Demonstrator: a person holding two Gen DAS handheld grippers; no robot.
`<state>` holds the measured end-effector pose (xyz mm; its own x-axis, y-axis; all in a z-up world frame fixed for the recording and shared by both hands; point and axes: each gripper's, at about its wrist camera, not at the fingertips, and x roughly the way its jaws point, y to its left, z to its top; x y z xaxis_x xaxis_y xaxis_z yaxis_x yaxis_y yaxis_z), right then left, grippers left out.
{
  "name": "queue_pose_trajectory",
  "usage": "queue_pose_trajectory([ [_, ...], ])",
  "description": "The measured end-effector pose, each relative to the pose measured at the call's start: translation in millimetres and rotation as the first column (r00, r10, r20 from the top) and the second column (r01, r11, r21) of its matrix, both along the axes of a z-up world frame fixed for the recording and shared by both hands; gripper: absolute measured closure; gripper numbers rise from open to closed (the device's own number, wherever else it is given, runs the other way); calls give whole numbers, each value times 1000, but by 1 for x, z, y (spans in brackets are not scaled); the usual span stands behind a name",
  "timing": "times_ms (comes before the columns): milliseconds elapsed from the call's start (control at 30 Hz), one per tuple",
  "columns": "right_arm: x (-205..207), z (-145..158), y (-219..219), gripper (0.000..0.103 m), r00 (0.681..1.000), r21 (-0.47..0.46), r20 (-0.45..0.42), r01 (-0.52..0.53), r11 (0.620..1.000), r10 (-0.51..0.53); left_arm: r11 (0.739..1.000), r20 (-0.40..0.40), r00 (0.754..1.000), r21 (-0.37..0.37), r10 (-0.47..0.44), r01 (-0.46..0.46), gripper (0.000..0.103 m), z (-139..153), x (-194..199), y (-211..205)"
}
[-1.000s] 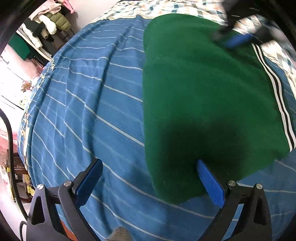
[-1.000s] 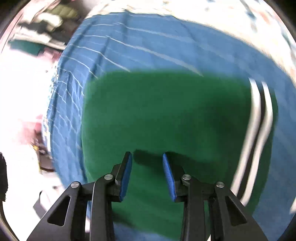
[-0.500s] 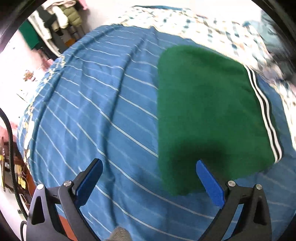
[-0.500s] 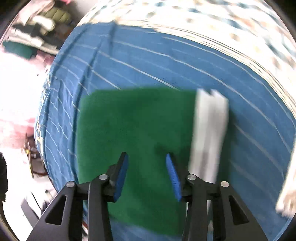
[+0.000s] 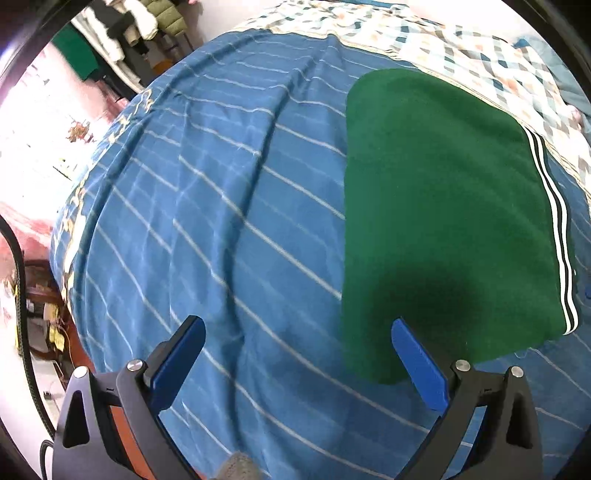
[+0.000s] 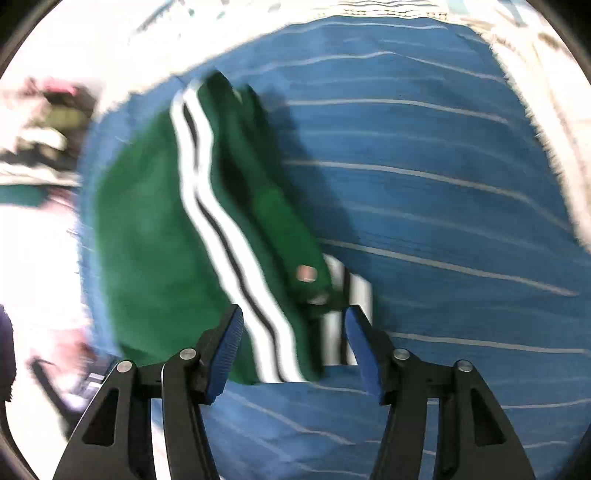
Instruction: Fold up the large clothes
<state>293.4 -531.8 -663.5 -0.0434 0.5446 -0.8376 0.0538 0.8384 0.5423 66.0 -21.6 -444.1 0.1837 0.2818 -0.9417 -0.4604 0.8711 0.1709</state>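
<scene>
A folded green garment (image 5: 439, 206) with a white-and-black striped band (image 5: 554, 221) along its right edge lies flat on the blue striped bedsheet (image 5: 207, 221). My left gripper (image 5: 295, 354) is open and empty, hovering above the sheet at the garment's near left corner. In the blurred right wrist view the same garment (image 6: 155, 236) lies with its striped edge (image 6: 221, 240) running toward me. My right gripper (image 6: 293, 339) is open and empty, its fingers either side of the striped near end.
A patchwork-patterned quilt (image 5: 461, 48) covers the far part of the bed. Hanging clothes (image 5: 125, 26) are at the far left beyond the bed. A cable (image 5: 22, 288) and floor clutter lie at the left bed edge.
My left gripper has drawn back and up from the garment. My right gripper has swung round to the striped edge and opened wider.
</scene>
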Motion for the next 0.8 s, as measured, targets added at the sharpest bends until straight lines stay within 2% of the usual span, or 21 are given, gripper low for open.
queue_pose_trajectory([
  [67,6,-22,10,43,998,4,-51,-33,999,33,1000,-17,1000,7,22,-22,0,-4,-2,0],
  [100,7,-40,20,43,991,-14,-101,-88,996,86,999,-24,999,7,34,-34,0,-6,-2,0],
  [133,8,-47,24,47,989,-52,-106,-108,993,102,999,-29,999,6,39,-38,0,-8,-1,0],
  [167,8,-48,28,64,990,-77,-89,-119,990,112,999,-36,998,8,45,-45,0,-10,0,-1],
  [200,7,-42,35,71,987,-82,-62,-152,985,147,998,-34,998,12,54,-54,0,-9,1,-2],
  [233,5,-33,37,85,987,-105,-28,-161,981,159,998,-28,998,17,57,-57,0,-9,1,-2],
  [267,2,-22,36,91,988,-129,1,-155,979,157,998,-25,998,25,59,-58,0,-8,3,-4],
  [367,-12,21,18,95,991,-121,109,-65,991,78,998,-21,998,32,57,-56,0,-10,7,-7],
  [400,-15,29,5,95,992,-121,122,-18,993,32,998,-22,998,32,58,-57,0,-11,8,-8],
  [433,-18,32,-8,101,993,-123,121,21,992,-6,998,-18,998,25,59,-58,0,-11,10,-8],
  [467,-21,25,-16,101,993,-135,112,41,990,-26,998,-15,998,15,55,-55,0,-12,11,-9],
  [533,-28,-9,-23,101,999,-152,16,53,987,-51,999,-21,999,6,42,-42,0,-17,16,-13],
  [567,-33,-29,-14,101,999,-160,-36,8,987,-14,999,-31,999,7,35,-35,0,-20,18,-15],
  [633,-31,-44,-2,100,997,-159,-68,-51,986,41,1000,-49,999,14,18,-18,0,-21,22,-18],
  [700,-16,-32,-5,99,996,-118,-85,-50,992,40,1000,-47,999,11,6,-6,0,-14,24,-18],
  [733,-9,-22,-6,93,997,-107,-65,-42,993,35,1000,-38,999,10,1,-1,0,-10,25,-18],
  [800,8,6,-10,82,999,-114,33,-23,993,27,1000,-12,1000,29,4,-4,0,3,32,-14],
])
